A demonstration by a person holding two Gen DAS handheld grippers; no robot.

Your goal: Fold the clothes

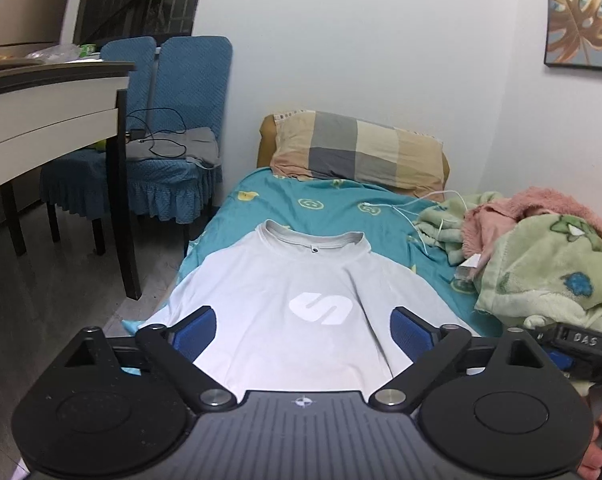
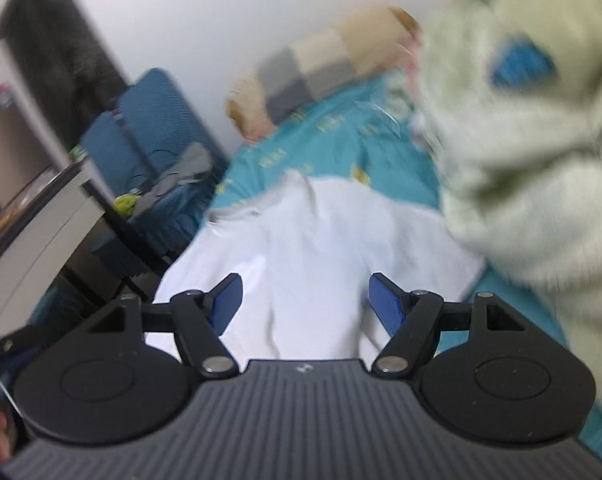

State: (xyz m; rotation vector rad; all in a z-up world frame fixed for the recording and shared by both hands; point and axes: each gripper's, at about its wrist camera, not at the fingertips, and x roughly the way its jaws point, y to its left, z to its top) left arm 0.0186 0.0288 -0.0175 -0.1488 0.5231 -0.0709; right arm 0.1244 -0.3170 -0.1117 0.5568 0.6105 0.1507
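The white T-shirt is spread lengthwise on the bed, collar toward the pillow end, dead ahead of the left tool and right tool (both released, nothing gripped)

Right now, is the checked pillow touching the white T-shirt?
Apart. The left wrist view shows the checked pillow at the bed's head, with a band of teal sheet between it and the white T-shirt collar.
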